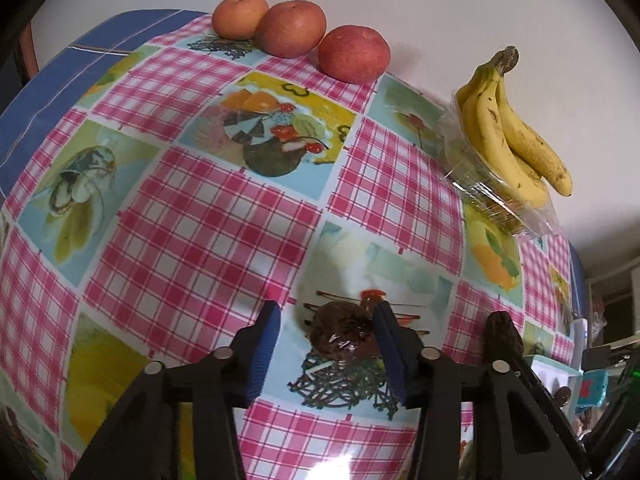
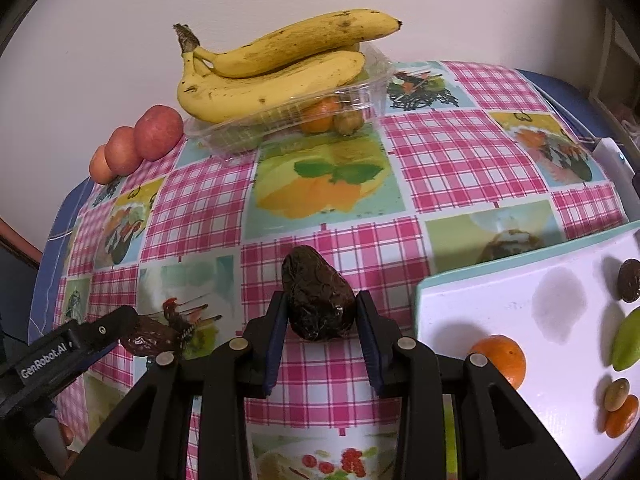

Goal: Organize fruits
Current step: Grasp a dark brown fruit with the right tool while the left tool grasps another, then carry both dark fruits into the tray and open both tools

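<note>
Right gripper [image 2: 320,320]: pinching a dark wrinkled date [image 2: 318,300], both pads against its sides; the fruit stands out ahead of the fingers, over the desk [image 2: 328,184].
Left gripper [image 1: 326,344]: partly spread around a second date [image 1: 342,334] that lies on the cloth. The right pad touches it, the left pad stands clear — so not yet a grip.
Board [image 2: 500,304]: white, at the right edge of the desk. It carries an orange [image 2: 502,358], a green fruit [image 2: 628,342], another dark date [image 2: 629,280], and two small fruits at the lower corner, one olive-brown and one orange.
Tray [image 2: 360,92]: clear plastic, at the back by the wall, with bananas [image 2: 280,68] resting across its top and small orange fruits inside.
Apples [image 1: 296,28]: three in a row along the wall, left of the tray, touching or nearly so.
Done, as it looks: apples lined up, bananas and some small fruits gathered at the tray.
Left, as a judgement: both dates need a place, and the mixed lot on the board looks unsorted — where each kind is meant to go cannot be told.
Progress: roughly midway, judged from how the fruits lie.
Risk: the dates look soft and sticky, so they may cling to a pad on release.
</note>
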{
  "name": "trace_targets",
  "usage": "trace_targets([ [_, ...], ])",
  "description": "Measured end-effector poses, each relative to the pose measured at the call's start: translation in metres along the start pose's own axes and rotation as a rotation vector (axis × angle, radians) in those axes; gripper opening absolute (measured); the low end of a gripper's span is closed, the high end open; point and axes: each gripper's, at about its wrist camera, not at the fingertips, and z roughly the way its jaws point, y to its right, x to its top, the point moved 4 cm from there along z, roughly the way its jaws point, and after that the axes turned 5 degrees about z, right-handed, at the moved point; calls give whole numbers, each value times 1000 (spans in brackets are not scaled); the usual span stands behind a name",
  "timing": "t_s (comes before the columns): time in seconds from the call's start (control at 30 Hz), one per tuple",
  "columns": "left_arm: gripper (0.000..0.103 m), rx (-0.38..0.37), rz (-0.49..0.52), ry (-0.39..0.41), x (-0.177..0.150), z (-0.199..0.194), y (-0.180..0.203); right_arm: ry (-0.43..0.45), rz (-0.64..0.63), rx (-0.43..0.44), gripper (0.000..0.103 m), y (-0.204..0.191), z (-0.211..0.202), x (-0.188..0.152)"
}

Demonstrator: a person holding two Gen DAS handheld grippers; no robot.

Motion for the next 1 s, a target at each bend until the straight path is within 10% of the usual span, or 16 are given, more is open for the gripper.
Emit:
trace_targets([
  [0.27,34,-54,-15,-27,-3,7,5,-5,13,12,36,5,0,0],
  [1.0,34,-69,1,78,-3,-58,2,32,-46,35,36,-16,-41,-8],
])
